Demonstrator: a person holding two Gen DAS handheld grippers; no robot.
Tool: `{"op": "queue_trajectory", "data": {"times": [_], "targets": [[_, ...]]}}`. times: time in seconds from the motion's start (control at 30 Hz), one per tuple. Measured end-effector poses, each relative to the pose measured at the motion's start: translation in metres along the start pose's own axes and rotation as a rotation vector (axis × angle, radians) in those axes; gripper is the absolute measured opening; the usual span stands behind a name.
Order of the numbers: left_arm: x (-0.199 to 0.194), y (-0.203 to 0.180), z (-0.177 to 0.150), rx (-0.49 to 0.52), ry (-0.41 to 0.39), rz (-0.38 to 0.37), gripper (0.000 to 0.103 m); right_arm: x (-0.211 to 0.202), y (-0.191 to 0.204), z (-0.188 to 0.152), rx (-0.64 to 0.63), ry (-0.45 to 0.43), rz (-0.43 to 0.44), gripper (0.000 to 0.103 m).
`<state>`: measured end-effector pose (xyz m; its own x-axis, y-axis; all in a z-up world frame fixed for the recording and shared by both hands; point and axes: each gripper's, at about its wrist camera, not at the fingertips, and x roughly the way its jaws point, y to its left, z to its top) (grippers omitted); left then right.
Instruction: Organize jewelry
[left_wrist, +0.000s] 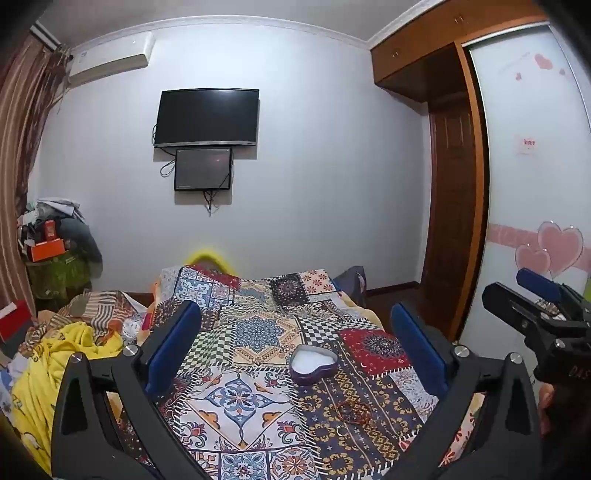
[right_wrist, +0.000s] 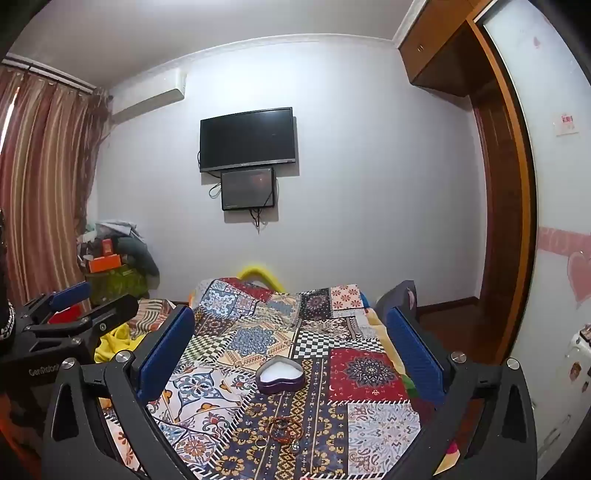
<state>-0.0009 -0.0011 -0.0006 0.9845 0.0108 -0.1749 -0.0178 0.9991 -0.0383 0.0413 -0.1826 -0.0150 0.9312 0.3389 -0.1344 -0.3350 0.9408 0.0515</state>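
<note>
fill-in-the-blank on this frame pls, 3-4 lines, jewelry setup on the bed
1. The purple box on the patchwork quilt is shaped like a ____.
2. The box has no lid on and its lining is ____.
3. The beaded bracelet lies ____ the box, on the quilt.
4. Both the left gripper and the right gripper are ____.

Missing words: heart; white; outside; open

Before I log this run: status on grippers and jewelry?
Left gripper, right gripper open, empty. Beaded bracelets loose on patchwork bedspread; purple heart-shaped box open. Nothing between.
</note>
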Motion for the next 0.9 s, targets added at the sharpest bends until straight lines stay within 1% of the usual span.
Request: {"op": "queue_trajectory", "data": {"times": [0.03,0.13,0.17,0.23,0.4,0.47,0.73,0.9], "targets": [[0.001,-0.009,0.000,0.038,0.004,0.002,0.103,0.000,-0.001,0.000,0.013,0.003,0.001,0.103],[-0.002,-0.015,0.000,0.033,0.003,0.003,0.103,0.000,-0.001,0.000,0.012,0.003,0.000,0.103],[0.004,-0.012,0.003,0.036,0.021,-0.038,0.103,0.000,-0.001,0.000,0.011,0.002,0.000,0.103],[0.000,-0.008,0.002,0.019,0.013,-0.044,0.103,0.000,-0.001,0.000,0.009,0.002,0.001,0.103],[-0.001,-0.003,0.006,0.016,0.016,-0.040,0.103,0.002,0.003,-0.002,0.003,0.000,-0.001,0.103],[0.002,-0.004,0.003,0.016,0.017,-0.036,0.103,0.003,-0.004,-0.006,0.008,0.002,-0.001,0.103],[0.010,0.001,-0.002,-0.001,0.027,-0.020,0.103,0.001,-0.003,-0.003,0.005,0.008,-0.003,0.103],[0.012,0.005,-0.003,-0.016,0.033,-0.022,0.103,0.003,-0.003,-0.002,0.005,0.016,-0.004,0.103]]}}
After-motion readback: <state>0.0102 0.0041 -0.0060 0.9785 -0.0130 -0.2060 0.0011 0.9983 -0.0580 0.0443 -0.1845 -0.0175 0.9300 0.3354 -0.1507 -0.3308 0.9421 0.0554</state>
